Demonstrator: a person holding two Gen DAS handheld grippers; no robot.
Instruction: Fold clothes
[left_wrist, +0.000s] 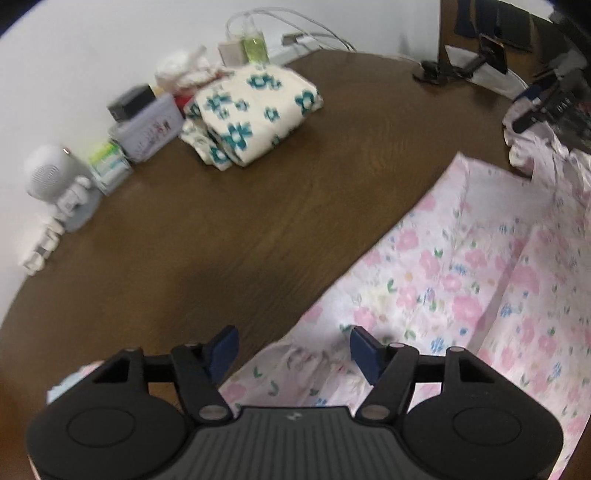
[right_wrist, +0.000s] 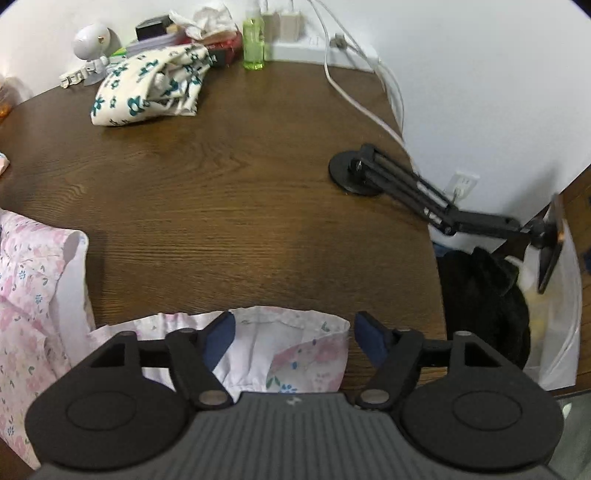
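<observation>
A pink floral garment lies spread on the brown wooden table, partly folded along its length. My left gripper hangs open over the garment's near left edge, with cloth below the gap and neither pad pressing on it. In the right wrist view my right gripper stands open above a turned-over end of the same garment, which shows its pale inside. More of the cloth lies at the left. A folded cream garment with teal flowers rests at the back of the table.
Along the wall stand a green bottle, small boxes, an astronaut figure and white cables. A black phone-holder arm reaches off the table's right edge. A white bag and a dark bundle sit beyond that edge.
</observation>
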